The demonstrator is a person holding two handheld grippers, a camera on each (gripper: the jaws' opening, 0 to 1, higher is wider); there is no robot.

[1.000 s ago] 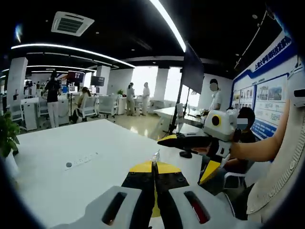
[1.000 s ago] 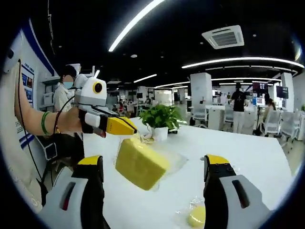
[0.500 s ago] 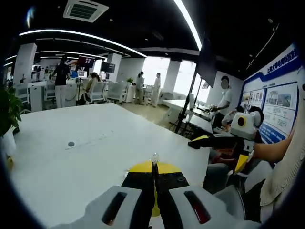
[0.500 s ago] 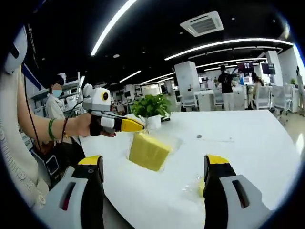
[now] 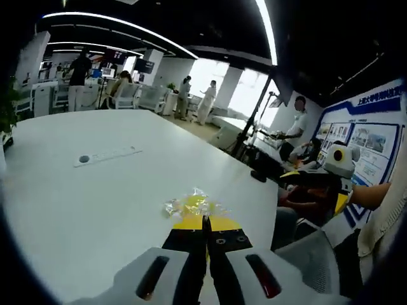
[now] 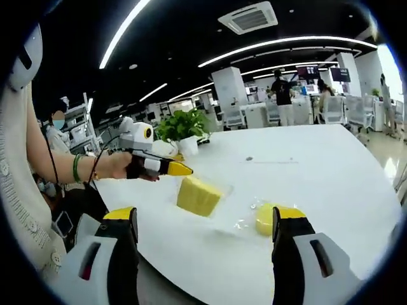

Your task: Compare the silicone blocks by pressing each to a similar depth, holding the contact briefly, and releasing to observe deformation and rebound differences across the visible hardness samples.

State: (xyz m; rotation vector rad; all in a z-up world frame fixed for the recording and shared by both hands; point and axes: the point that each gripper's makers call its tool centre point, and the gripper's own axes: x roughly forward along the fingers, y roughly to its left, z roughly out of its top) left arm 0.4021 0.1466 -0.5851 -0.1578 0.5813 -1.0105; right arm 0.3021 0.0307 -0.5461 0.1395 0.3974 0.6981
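Observation:
A yellow silicone block [image 6: 198, 195] in a clear bag sits low on the white table [image 6: 331, 165], just below and right of my left gripper [image 6: 186, 170]. In the left gripper view that gripper [image 5: 205, 219] is shut, with crinkled clear wrap [image 5: 191, 204] showing yellow right at its tips. A smaller round yellow sample [image 6: 264, 219] in clear wrap lies beside the block, partly behind my right jaw. My right gripper [image 6: 203, 213] stands open, jaws wide apart and nothing between them, nearer than both samples. From the left gripper view the right gripper [image 5: 311, 189] hovers off the table's right edge.
A potted plant [image 6: 181, 124] stands on the table behind the left gripper. A flat socket strip [image 5: 108, 154] lies further along the table. A hand with a green wristband [image 6: 77, 168] holds the left gripper. People and office chairs fill the background.
The block hung in the air from the left gripper; it has come down to the table. Both views have dropped closer to the tabletop. The round sample shows more fully.

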